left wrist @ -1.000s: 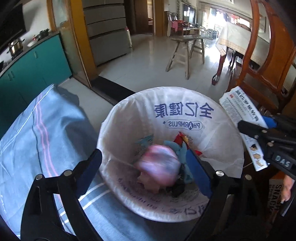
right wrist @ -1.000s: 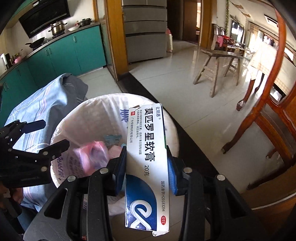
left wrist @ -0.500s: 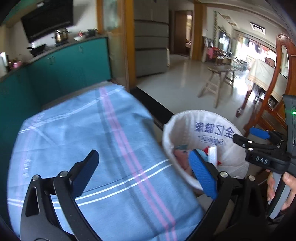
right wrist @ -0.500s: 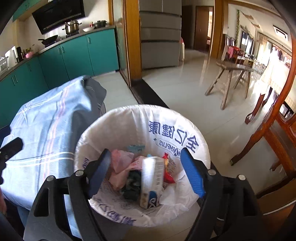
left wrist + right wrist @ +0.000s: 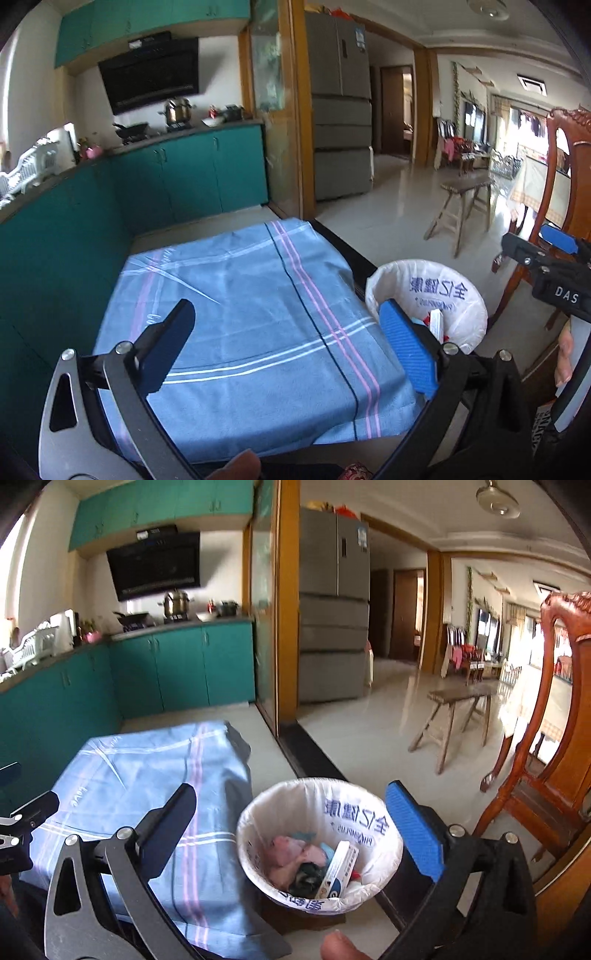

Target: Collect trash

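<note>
Right gripper [image 5: 291, 834]: jaws opening, now spread wide, nothing between the pads. It hangs above and short of the lined waste bin [image 5: 255, 827]. Left gripper [image 5: 291, 350]: jaws spread wide and empty, poised over the blue striped cloth [image 5: 240, 295] covering the table.

The task's items lie in the bin: a white-and-blue ointment box [image 5: 338, 867] leans against the inner wall, resting on pink crumpled wrappers [image 5: 291, 853] and a dark scrap. The bin stands on the floor just beside the cloth's edge, near a wooden chair [image 5: 546, 738].

Judgement: a deposit step appears complete. No loose trash shows on the cloth in either view. The next move calls for locating any remaining item before either gripper descends.
</note>
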The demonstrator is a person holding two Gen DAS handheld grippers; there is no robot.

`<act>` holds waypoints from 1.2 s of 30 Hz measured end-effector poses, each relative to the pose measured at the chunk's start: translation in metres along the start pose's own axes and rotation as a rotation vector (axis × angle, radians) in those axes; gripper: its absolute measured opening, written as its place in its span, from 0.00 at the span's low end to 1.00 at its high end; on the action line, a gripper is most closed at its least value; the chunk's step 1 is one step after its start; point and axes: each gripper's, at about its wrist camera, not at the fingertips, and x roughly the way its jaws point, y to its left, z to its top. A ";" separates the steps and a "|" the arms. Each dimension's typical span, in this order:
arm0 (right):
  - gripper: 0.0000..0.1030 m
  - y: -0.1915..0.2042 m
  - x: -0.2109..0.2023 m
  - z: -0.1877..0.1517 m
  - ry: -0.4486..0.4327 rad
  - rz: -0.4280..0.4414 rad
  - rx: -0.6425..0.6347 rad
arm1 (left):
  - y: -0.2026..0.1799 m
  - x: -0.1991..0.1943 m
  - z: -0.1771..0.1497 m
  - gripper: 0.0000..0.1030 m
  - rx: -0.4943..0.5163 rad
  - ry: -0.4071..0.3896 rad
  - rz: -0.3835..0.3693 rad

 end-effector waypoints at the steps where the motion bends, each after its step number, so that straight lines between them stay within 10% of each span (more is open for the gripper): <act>1: 0.97 0.002 -0.009 0.002 -0.024 -0.012 0.001 | 0.002 -0.008 0.000 0.97 0.001 -0.013 0.010; 7: 0.97 0.019 -0.027 -0.015 -0.049 0.080 0.066 | 0.023 -0.046 -0.002 0.97 -0.017 -0.099 0.066; 36: 0.97 0.047 -0.050 -0.010 -0.179 -0.008 -0.017 | 0.047 -0.053 -0.006 0.97 -0.074 -0.109 0.074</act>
